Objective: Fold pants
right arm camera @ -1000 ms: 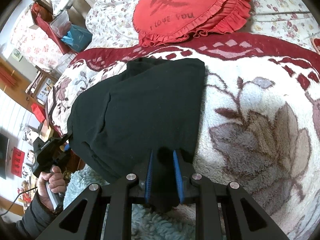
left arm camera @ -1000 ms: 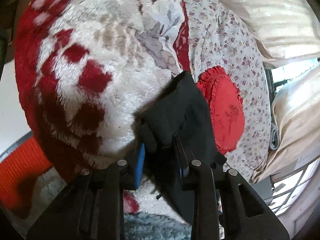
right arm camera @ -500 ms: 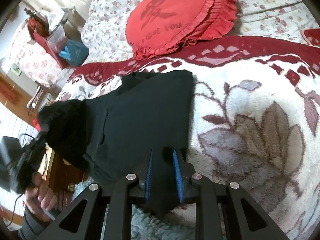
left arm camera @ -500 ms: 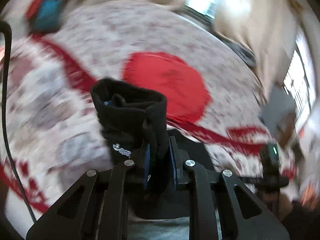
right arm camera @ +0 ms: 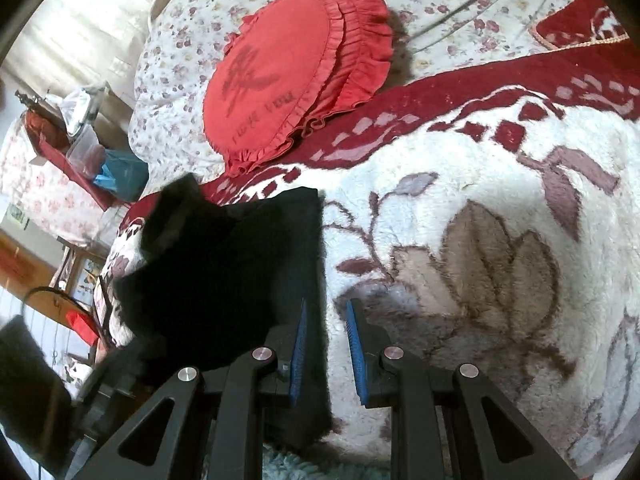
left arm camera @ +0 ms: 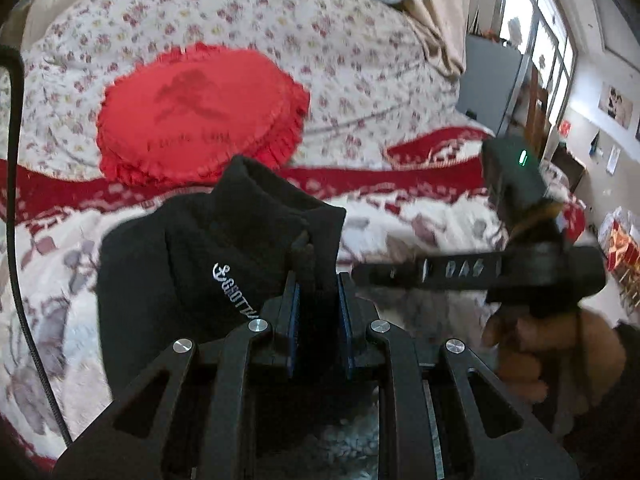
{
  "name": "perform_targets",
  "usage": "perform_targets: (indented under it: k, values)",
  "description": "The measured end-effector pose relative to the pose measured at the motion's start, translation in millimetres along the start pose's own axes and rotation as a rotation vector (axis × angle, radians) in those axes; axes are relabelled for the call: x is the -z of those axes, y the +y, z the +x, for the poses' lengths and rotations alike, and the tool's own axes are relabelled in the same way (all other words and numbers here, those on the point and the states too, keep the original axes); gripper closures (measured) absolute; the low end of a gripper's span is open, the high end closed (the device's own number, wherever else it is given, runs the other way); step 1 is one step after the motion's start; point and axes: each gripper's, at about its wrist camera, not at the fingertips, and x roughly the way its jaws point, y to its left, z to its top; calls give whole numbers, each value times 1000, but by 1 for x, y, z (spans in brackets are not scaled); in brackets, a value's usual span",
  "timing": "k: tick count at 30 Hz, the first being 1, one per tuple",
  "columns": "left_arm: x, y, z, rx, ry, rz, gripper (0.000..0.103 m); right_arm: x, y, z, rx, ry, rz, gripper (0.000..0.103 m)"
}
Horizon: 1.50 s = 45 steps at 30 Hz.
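The black pants lie on a white and red plush blanket. My right gripper is shut on their near right edge, and dark cloth fills the left part of the gap between its blue pads. In the left wrist view my left gripper is shut on a bunched, lifted fold of the pants that bears a small white logo. The right gripper reaches in from the right at the same height, held by a person's hand. The raised fold also shows in the right wrist view, at the pants' far left.
A round red frilled cushion lies on a floral quilt just beyond the blanket. A black cable runs down the left edge. A teal fluffy mat lies under the grippers. Furniture and bags crowd the floor at left.
My left gripper has rolled and swung across, carrying the pants' end up off the blanket toward the right gripper. The right gripper shifted slightly; the pants' right edge now runs between its pads.
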Motion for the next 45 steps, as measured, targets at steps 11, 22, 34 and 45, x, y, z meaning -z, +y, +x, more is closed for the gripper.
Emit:
perform_targets:
  k: [11, 22, 34, 45]
  values:
    - [28, 26, -22, 278, 80, -224, 80, -1, -1, -1, 6, -9, 2, 84]
    - [57, 105, -58, 71, -63, -622, 80, 13, 78, -10, -31, -29, -400, 84]
    - [20, 113, -42, 29, -36, -617, 80, 10, 59, 46, 59, 243, -373, 85]
    - [-19, 151, 52, -61, 186, -594, 81, 9, 56, 44, 34, 227, -341, 85]
